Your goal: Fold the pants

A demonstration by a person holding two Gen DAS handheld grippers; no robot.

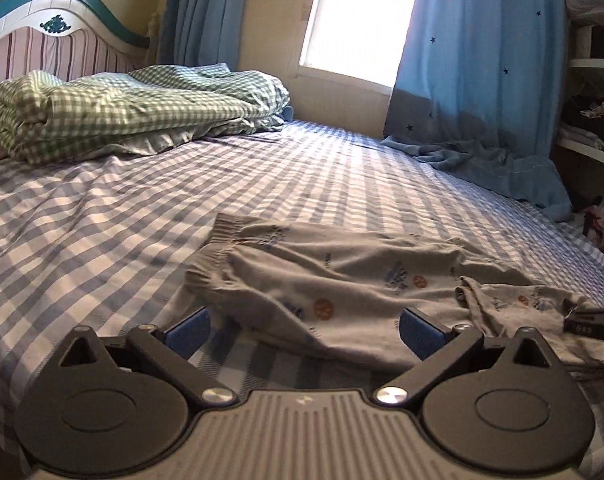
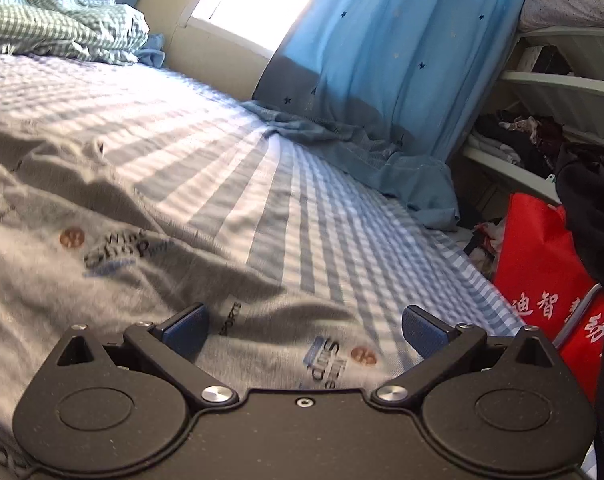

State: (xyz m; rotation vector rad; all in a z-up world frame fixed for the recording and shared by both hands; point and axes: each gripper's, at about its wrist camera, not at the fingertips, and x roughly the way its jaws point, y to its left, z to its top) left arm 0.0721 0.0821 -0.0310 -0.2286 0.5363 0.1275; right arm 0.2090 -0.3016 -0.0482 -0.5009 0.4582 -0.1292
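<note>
Grey printed pants [image 1: 342,280] lie rumpled along the near edge of the checked bed [image 1: 101,208], with left gripper [image 1: 306,330] and right gripper [image 2: 306,328] both spread wide, grasping nothing.

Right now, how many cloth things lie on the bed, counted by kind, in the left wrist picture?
Grey printed pants: 1
Green checked quilt, bunched near the headboard: 1
Blue curtain, its hem lying on the bed's far edge: 1
Total: 3
</note>
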